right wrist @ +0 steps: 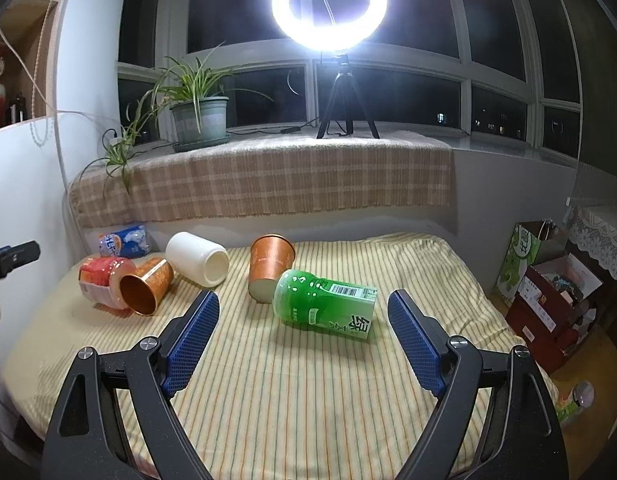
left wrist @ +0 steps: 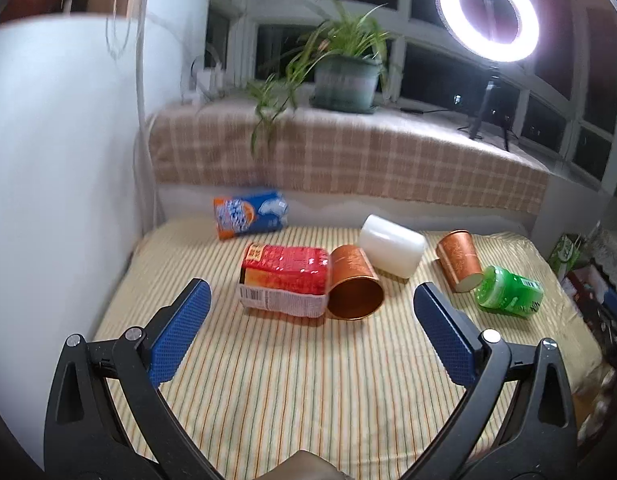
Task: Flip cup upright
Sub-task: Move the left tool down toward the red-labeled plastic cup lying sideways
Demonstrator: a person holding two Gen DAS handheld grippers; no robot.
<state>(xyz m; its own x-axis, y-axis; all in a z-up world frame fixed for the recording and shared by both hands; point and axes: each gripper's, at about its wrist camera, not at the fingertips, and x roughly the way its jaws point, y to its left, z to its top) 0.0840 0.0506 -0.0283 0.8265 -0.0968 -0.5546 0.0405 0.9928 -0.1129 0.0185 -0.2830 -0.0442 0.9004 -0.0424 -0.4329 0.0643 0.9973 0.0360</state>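
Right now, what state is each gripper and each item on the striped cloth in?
left gripper: open, empty
right gripper: open, empty
near copper cup: on its side, mouth toward camera
far copper cup: tipped over, base toward camera
white cup: on its side
green bottle: lying down
red packet: lying flat
blue packet: lying at the far edge

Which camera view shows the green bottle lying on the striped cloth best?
The right wrist view: the green bottle lies whole and sharp in the centre, label readable, between the open right tool. The left wrist view shows it small at the right edge, slightly blurred.
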